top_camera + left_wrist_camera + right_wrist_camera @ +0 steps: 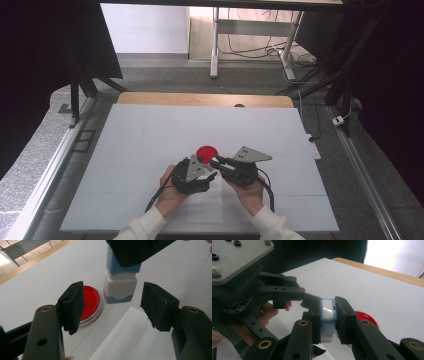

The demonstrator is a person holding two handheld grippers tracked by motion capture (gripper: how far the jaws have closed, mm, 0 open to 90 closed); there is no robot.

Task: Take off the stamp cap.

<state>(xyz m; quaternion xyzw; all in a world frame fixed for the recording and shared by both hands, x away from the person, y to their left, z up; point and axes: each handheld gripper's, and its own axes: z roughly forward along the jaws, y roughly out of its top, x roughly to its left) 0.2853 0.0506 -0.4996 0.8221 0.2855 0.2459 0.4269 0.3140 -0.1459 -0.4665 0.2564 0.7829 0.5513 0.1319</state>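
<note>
A small blue-and-white stamp block is clamped by its blue upper part in my right gripper, which is shut on it. In the left gripper view the block hangs upright just above the white table cover, its white lower end pointing down. My left gripper is open, with its pads on either side of the block's lower end and clear of it. A round red dish lies flat on the cover right behind both grippers, and it appears again beside the block.
A white sheet of paper lies under the left gripper, towards the person. The white cover spans the table, and a wooden edge runs along the far side. Dark stands and cables stand beyond the table.
</note>
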